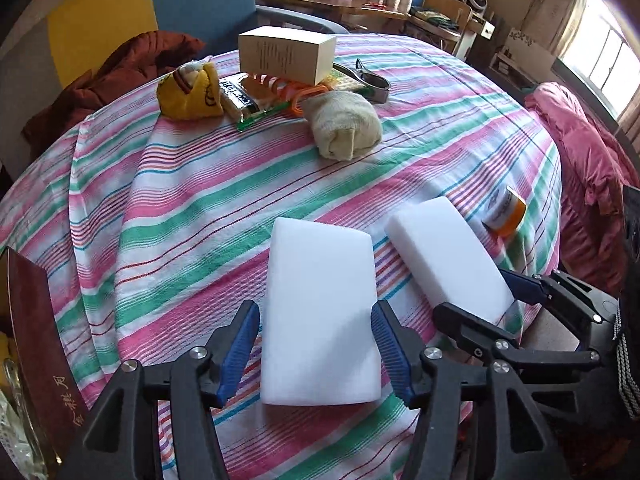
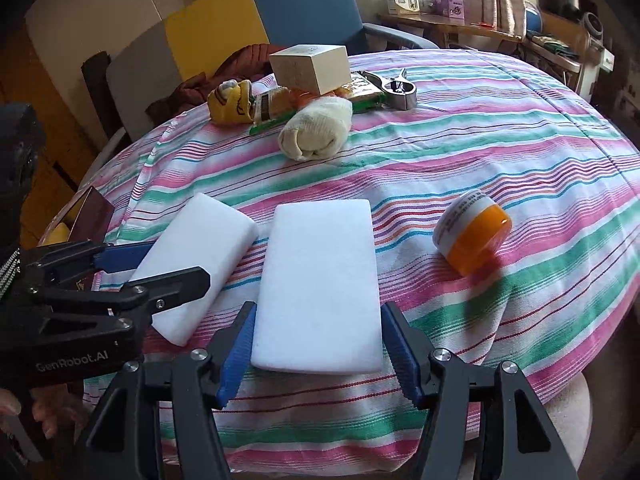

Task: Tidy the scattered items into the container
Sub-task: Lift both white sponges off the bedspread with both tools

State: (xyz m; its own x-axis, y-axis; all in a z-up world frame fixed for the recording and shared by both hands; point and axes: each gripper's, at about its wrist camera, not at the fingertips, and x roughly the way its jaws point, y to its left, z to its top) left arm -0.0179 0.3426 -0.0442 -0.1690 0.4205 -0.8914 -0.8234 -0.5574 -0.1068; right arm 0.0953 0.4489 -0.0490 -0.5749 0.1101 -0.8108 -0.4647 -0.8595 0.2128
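**Inspector:** Left wrist view. State the gripper.

**Me:** My left gripper (image 1: 315, 316) stands at lower centre with its jaws wide, straddling the left sponge (image 1: 320, 272). The sponge lies flat on the striped cloth (image 1: 180, 208). The blue pads (image 1: 240, 344) run close along its long edges, and I see no squeeze. I record it as open, holding nothing.

**Inspector:** And beside it?

**Me:** At lower right, my right gripper (image 1: 472, 294) has its fingers either side of the near end of the right sponge (image 1: 444, 248). An orange-lidded jar (image 1: 505, 216) lies on its side just beyond. At upper centre there is a cluster: a cardboard box (image 1: 286, 54), a rolled cream cloth (image 1: 346, 128), a yellow sock (image 1: 192, 92) and a metal clip (image 1: 372, 80). The dark red box (image 1: 32, 320) sits at the lower left edge.

**Inspector:** Right wrist view.

**Me:** The right sponge fills the lower centre, between my right gripper's pads. Both pads sit flush against its long sides. I cannot tell whether they press or merely touch. The left gripper enters from the left edge, with the left sponge between its fingers. The jar lies at centre right, well apart from both sponges. The cluster stays at upper centre, and the dark red box is at the left edge.
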